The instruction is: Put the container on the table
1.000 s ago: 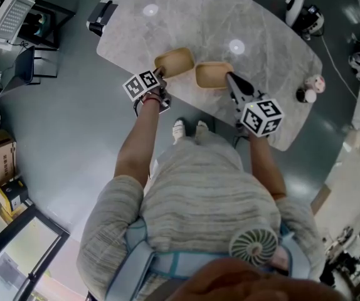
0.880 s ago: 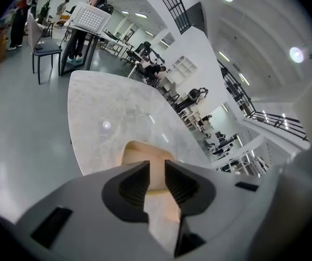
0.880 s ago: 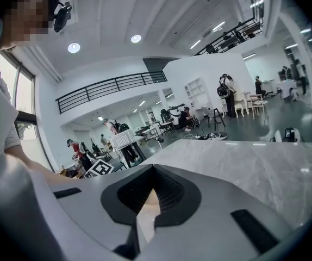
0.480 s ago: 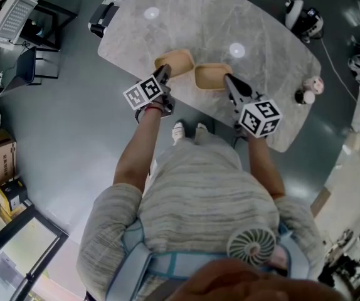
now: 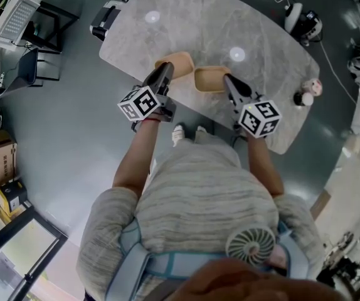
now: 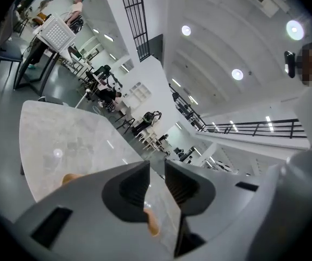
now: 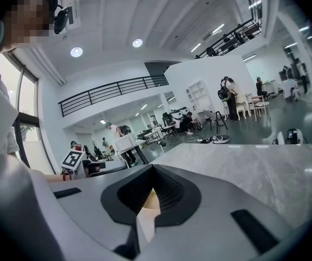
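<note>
right gripper (image 5: pixel 228 81) pinches the right-hand tan shallow container (image 5: pixel 211 78) by its rim, left gripper (image 5: pixel 165 69) narrowly agape, empty. the container sits near the grey marble table (image 5: pixel 230 17) edge, so a tug on release could drag it off.

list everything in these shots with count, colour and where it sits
table: one, grey marble, middle of head view
left container: one, tan, table's near edge
right container: one, tan, beside the left one
small objects: two, dark and pinkish, table's right end
shoes: two, white, floor below the table's edge
fan: one, pale, on person's back
left hand-held gripper: one, grey, jaws apart, by left container
right hand-held gripper: one, grey, shut on right container's rim
</note>
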`<control>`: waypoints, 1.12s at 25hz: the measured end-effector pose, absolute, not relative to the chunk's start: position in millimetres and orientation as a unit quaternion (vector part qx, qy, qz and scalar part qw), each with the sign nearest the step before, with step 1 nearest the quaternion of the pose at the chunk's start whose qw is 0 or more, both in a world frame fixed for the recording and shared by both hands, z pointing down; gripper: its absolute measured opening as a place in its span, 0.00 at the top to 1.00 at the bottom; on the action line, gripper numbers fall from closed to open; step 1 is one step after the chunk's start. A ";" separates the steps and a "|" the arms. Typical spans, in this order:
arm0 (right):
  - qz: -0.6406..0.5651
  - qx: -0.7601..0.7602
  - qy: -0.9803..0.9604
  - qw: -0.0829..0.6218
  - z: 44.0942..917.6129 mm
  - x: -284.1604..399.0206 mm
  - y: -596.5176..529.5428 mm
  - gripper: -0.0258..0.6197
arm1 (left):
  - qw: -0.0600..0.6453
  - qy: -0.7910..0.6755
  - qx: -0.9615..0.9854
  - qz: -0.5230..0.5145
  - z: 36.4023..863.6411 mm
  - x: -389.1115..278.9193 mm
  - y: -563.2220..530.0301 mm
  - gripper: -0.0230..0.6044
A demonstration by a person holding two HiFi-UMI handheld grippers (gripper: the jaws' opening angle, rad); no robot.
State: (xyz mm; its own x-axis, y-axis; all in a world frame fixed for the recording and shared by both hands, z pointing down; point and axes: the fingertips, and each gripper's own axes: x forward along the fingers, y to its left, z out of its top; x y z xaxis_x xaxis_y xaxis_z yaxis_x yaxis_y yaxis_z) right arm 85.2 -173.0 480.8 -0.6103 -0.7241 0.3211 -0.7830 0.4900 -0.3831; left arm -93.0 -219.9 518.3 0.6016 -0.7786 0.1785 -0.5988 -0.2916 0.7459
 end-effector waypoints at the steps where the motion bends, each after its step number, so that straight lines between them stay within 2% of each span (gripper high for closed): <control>1: 0.252 0.437 -0.862 0.058 480.0 85.4 -172.8 0.96 | 0.398 -0.429 0.803 -0.111 512.1 -92.1 -218.0 0.82; 8: 0.243 0.430 -0.868 0.051 470.5 87.2 -169.6 0.96 | 0.340 -0.373 0.853 -0.129 478.2 -75.5 -198.9 0.82; 21: 0.209 0.388 -0.897 0.034 451.1 69.8 -143.6 0.96 | 0.229 -0.336 0.909 -0.091 438.6 -65.7 -154.7 0.82; 28: 0.198 0.382 -0.902 0.028 446.2 69.3 -135.8 0.96 | 0.198 -0.330 0.918 -0.095 423.1 -59.3 -146.3 0.82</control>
